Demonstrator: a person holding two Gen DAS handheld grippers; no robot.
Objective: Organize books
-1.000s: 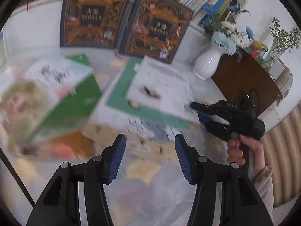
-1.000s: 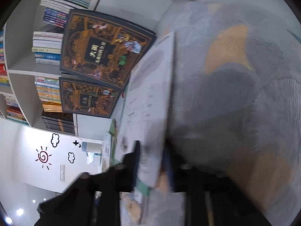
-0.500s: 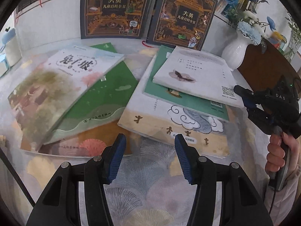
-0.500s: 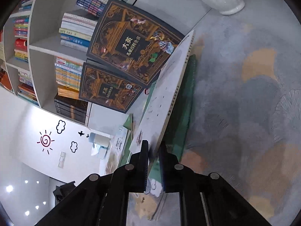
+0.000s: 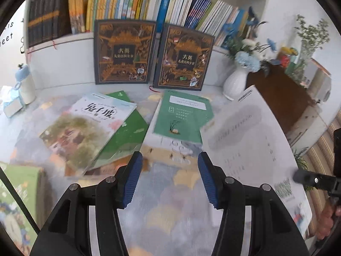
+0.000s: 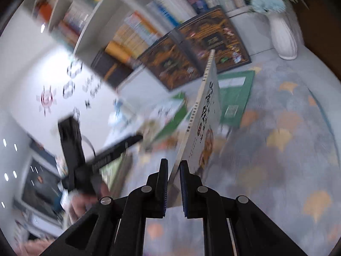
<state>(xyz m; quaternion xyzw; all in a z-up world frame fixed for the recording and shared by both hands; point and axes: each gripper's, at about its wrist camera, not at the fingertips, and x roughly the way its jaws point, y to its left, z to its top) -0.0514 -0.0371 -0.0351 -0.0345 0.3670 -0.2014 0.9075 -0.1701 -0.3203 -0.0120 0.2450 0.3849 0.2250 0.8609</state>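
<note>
Thin white book (image 6: pixel 207 115) (orange cover art) – tilted, clenched in right claw (image 6: pixel 173 170); left claw (image 5: pixel 168 179) released.

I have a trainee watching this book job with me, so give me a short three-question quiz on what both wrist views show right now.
1. True or false: the right tongs are clamped on a thin white book.
2. What is between the fingers of the left tongs? A) a green book B) nothing C) the vase
3. How many dark ornate books stand upright against the shelf?

Key:
1. True; the book is held up off the table.
2. B; they are open over bare patterned tabletop.
3. Two: one on the left, one on the right, side by side, left of the white vase.
</note>
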